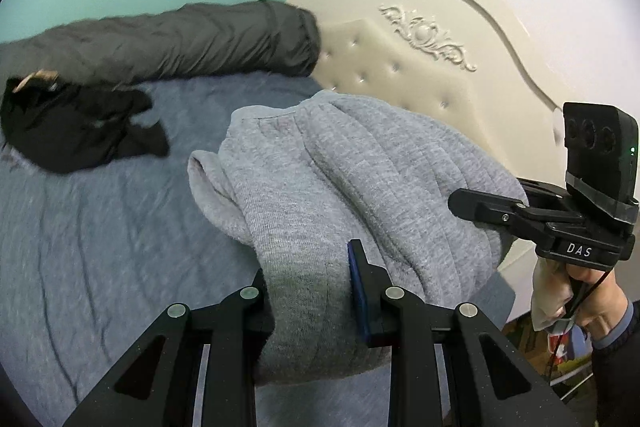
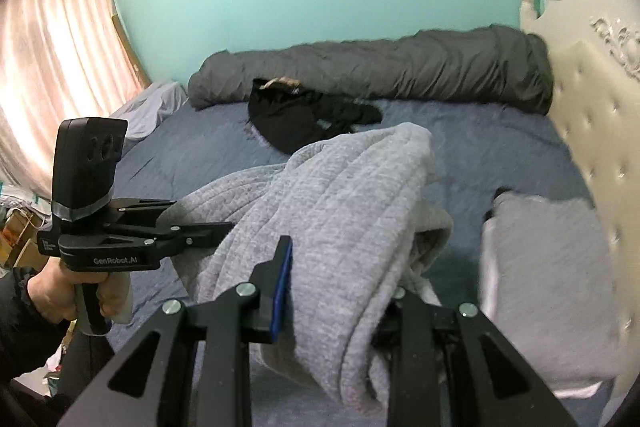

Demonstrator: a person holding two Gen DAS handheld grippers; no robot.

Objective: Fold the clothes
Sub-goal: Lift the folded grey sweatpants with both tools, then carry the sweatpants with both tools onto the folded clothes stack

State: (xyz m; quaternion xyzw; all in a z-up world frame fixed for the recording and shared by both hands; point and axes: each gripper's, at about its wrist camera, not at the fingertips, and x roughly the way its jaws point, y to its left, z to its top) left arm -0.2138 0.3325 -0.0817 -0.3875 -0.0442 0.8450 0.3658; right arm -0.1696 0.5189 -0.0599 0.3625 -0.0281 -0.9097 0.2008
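We hold the grey sweater [image 1: 320, 195] bunched above the bed [image 1: 100, 247], the left gripper [image 1: 312, 291] and right gripper [image 2: 340, 291] each clamped on it, near the headboard [image 1: 400, 67], a black garment [image 1: 76, 131] beyond.

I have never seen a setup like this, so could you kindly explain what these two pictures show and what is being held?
No robot here: a person holds a pistol-grip tool with two fingers in each hand. Each picture comes from a fisheye camera on one tool, looking along its fingers. The left gripper and right gripper both pinch the same grey sweater, lifted above a bed. Each view also shows the other tool from the side. On the bed lie a black garment, a rolled dark grey duvet along the wall, and another grey piece by the cream headboard.
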